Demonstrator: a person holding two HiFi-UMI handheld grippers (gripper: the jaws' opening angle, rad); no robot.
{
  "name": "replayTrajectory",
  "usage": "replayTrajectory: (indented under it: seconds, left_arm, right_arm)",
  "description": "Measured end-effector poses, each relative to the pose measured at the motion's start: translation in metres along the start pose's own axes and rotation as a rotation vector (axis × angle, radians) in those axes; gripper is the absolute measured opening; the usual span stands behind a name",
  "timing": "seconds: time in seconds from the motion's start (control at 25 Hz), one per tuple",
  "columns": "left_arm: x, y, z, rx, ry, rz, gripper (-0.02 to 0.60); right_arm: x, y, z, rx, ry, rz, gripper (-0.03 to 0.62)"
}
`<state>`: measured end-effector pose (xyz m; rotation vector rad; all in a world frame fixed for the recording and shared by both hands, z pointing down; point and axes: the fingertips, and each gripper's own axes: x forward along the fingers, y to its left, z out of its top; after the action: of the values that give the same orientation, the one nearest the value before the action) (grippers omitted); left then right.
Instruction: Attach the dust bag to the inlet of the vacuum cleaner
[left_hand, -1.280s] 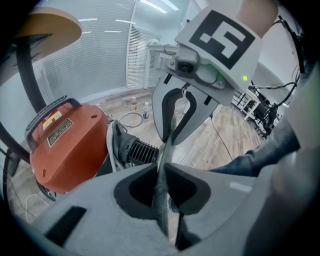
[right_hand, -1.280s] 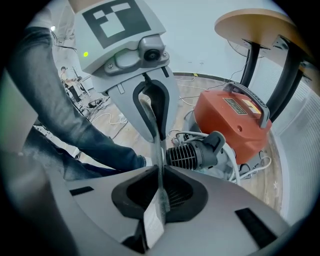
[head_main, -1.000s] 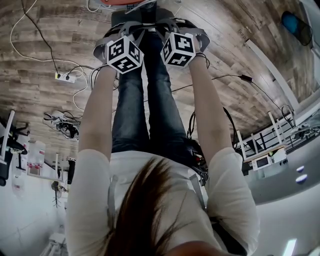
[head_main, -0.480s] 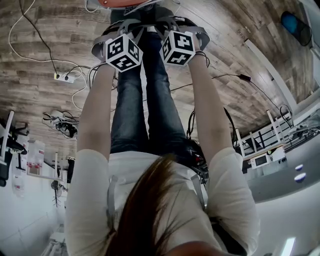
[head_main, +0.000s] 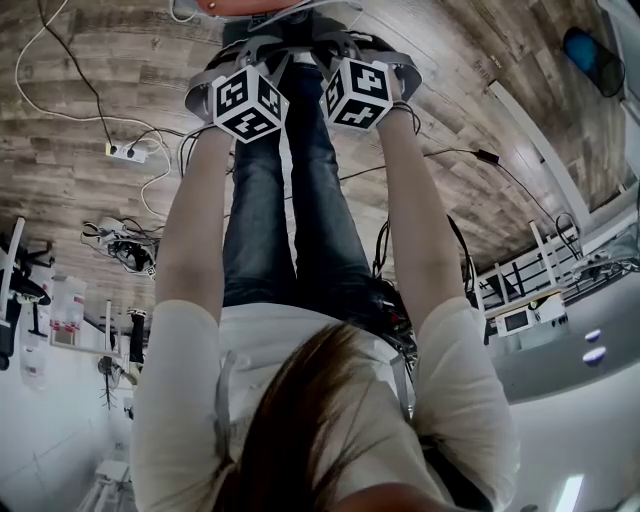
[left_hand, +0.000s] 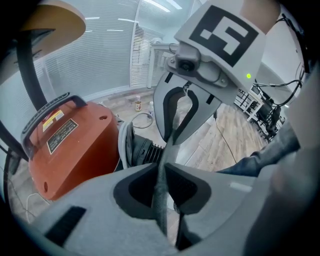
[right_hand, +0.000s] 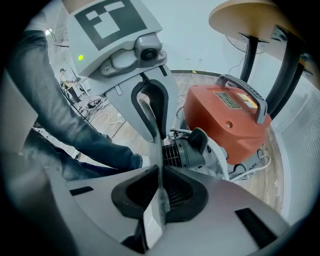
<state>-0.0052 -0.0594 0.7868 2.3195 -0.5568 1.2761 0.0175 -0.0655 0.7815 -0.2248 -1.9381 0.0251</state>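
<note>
left tool (left_hand: 162, 172) and right tool (right_hand: 160, 175) each clamp an edge of the thin grey dust bag (left_hand: 160, 205) — held between them, near side of the orange vacuum cleaner (left_hand: 70, 145) on the floor (left_hand: 210, 145).

Seen from above, the person's arms stretch out over legs in jeans (head_main: 290, 210). The left gripper (head_main: 248, 100) and right gripper (head_main: 358, 93) sit close side by side, apart. The left gripper's jaws, hidden beyond its marker cube, have just been opening slightly, and what lies between them is out of sight. A power strip (head_main: 127, 152) lies on the wooden floor (head_main: 70, 195) towards its left edge. An orange shape (head_main: 225, 5) shows at its top edge.
</note>
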Motion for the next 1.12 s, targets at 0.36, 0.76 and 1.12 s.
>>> replayTrajectory:
  seconds: [0.36,0.76,1.12]
  left_arm:
    - [0.001,0.006,0.003,-0.037,-0.002,0.004,0.058]
    - [0.002,0.013,0.004,-0.111,-0.016,0.015,0.066]
    - [0.002,0.014,0.004,-0.116,-0.014,0.019,0.069]
  right_arm:
    - [0.000,-0.008,-0.001,0.022,0.004,0.018,0.043]
    - [0.002,-0.016,0.001,0.064,0.007,0.027,0.052]
    - [0.001,-0.019,0.001,0.100,0.011,0.014,0.058]
